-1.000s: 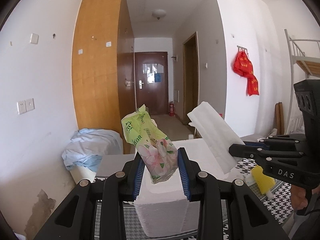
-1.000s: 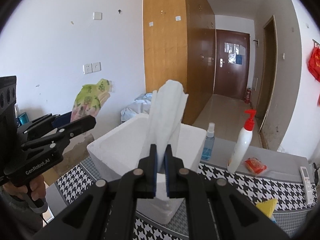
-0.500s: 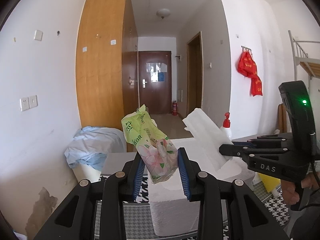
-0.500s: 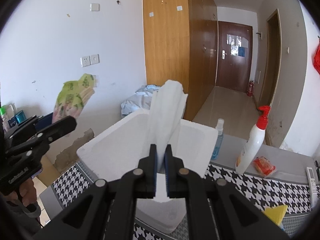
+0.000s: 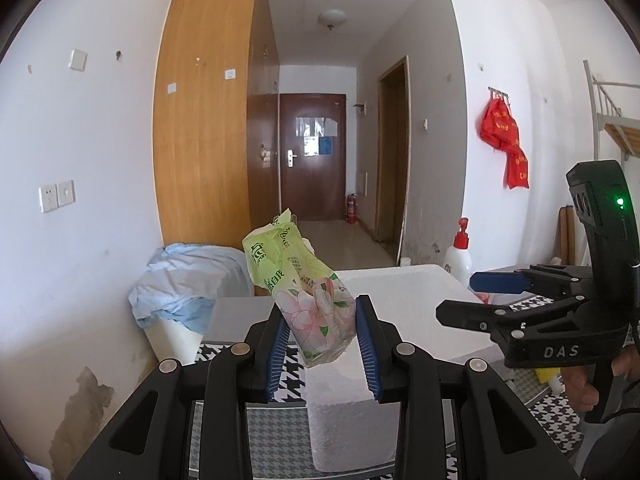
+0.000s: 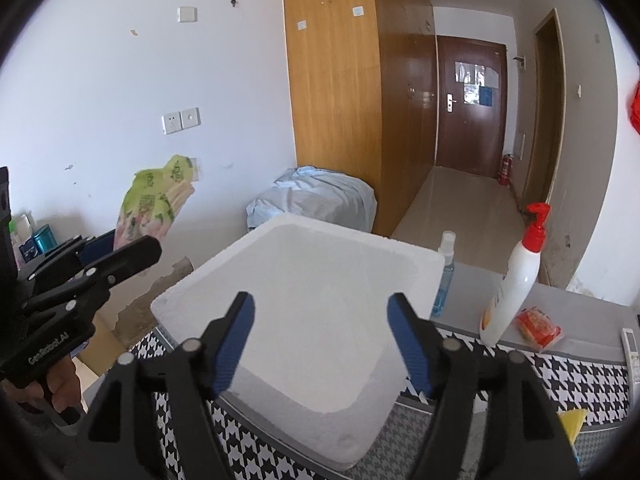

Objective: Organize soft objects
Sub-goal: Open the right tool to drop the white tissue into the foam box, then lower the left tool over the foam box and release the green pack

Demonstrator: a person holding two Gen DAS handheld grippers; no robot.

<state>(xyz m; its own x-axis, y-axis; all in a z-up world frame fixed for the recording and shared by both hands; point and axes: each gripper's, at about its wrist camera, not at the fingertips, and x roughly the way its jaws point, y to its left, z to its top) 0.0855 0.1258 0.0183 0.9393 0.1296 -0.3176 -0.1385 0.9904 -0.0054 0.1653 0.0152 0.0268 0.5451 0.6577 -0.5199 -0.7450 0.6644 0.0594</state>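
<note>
A white-walled room with a tall wooden wardrobe (image 5: 208,112) and a dark brown door (image 5: 312,156) at the end of a hallway lies behind a table under a black-and-white houndstooth cloth (image 6: 560,376). On that cloth stands an open white foam box (image 6: 304,308), its rim and pale interior facing up; in the right wrist view the inside looks uniformly white and I cannot make out what lies in it. The left gripper (image 5: 320,344) is clamped on a green and pink floral tissue pack (image 5: 308,292), the blue pads pressing its lower end on both sides while the crumpled green top leans up and to the left; the pack is held in the air in front of the box's near left corner. The right gripper (image 6: 320,336) hovers over the box with its jaws having just been opening; they now stand wide apart with nothing between them. A hand (image 5: 588,384) grips the right tool's handle at the right edge of the left wrist view. Beside the box, to the right, stand a small blue spray bottle (image 6: 442,276) and a white pump bottle with a red top (image 6: 516,276), and near that bottle lies an orange packet (image 6: 538,328). Against the wall by the wardrobe sits a white bin draped in light blue cloth (image 5: 184,284).
</note>
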